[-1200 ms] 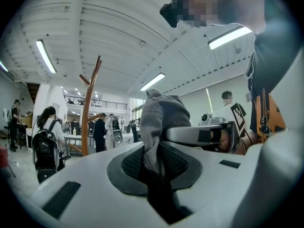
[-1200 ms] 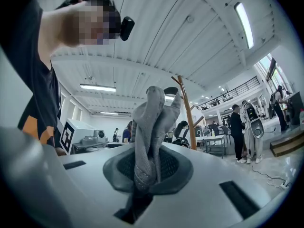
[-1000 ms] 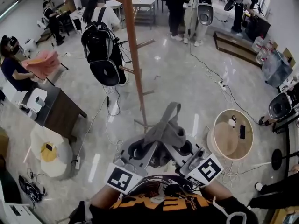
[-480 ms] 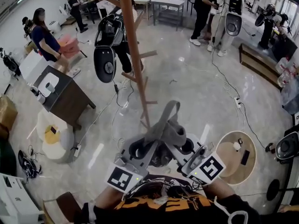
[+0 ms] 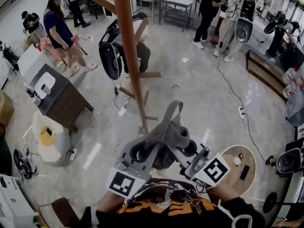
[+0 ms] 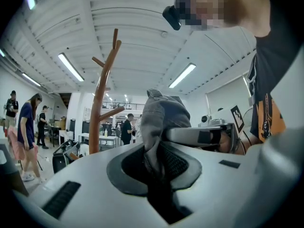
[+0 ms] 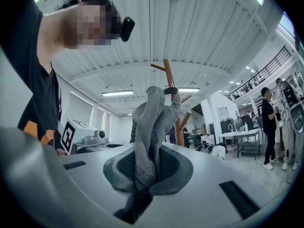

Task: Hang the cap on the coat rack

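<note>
Left tool (image 6: 156, 167): jaws nearly together, pinching a fold of the grey fabric cap (image 5: 167, 127). Right tool (image 7: 141, 172): same, pressed tight on another fold of it. The cap is bunched between the two tools, with a loop of it sticking up and forward past the tips. It's off the rack, no contact.

Behind both tools, close in: person's black-and-orange shirt (image 5: 166, 208).

Right of the right tool, on the floor: round pale wooden tabletop (image 5: 227, 161) with a couple of small items on it.

Ahead of the tools, slightly left: reddish-brown wooden coat rack (image 5: 129, 65). It's an upright pole with angled pegs, and its foot is on the glossy grey floor (image 5: 190, 89). Cables run across the floor around it.

Left of the left tool, further out: dark brown desk (image 5: 64, 101) carrying white items.

Beyond the rack: a person in a dark top (image 5: 59, 25) stands far left. More people are at the white tables (image 5: 178, 4) at the back.
</note>
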{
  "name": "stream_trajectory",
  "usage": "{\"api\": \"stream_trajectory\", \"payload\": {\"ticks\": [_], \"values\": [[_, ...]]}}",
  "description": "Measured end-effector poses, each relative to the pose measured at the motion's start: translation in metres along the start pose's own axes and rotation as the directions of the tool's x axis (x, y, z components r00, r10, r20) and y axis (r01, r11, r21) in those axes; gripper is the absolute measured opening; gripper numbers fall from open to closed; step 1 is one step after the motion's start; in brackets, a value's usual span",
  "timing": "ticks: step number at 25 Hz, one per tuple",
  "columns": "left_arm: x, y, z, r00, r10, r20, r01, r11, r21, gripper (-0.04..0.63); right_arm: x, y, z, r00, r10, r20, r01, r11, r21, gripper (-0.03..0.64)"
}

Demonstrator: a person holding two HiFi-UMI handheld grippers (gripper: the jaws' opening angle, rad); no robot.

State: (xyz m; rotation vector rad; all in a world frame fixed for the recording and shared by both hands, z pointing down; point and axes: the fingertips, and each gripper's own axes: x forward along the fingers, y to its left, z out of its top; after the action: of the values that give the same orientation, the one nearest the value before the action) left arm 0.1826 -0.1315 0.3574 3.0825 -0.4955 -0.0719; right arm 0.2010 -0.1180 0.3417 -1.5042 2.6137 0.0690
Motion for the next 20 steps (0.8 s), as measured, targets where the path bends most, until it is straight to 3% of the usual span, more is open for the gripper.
{"api": "stream_trajectory", "payload": {"ticks": [5,9,14,20], "values": [[0.028,0.026,0.004,0.999,0.032,-0.003,-0.032,0.999,0.016,0.077,0.022,-0.032,0.008,0.999,0.032,0.023,-0.032,0.999,0.010,0.038],[0.046,0.041,0.005,0.995,0.103,-0.011,-0.103,0.995,0.011,0.077,0.034,-0.056,0.009,0.994,0.103,0.027,-0.104,0.994,0.031,0.038],[0.064,0.048,0.002,0.970,0.242,-0.008,-0.242,0.970,0.008,0.077,0.040,-0.077,0.008,0.971,0.239,0.020,-0.240,0.968,0.077,0.038],[0.080,0.061,0.003,0.942,0.335,-0.007,-0.335,0.942,0.008,0.077,0.052,-0.097,0.007,0.942,0.334,0.013,-0.334,0.938,0.089,0.038]]}}
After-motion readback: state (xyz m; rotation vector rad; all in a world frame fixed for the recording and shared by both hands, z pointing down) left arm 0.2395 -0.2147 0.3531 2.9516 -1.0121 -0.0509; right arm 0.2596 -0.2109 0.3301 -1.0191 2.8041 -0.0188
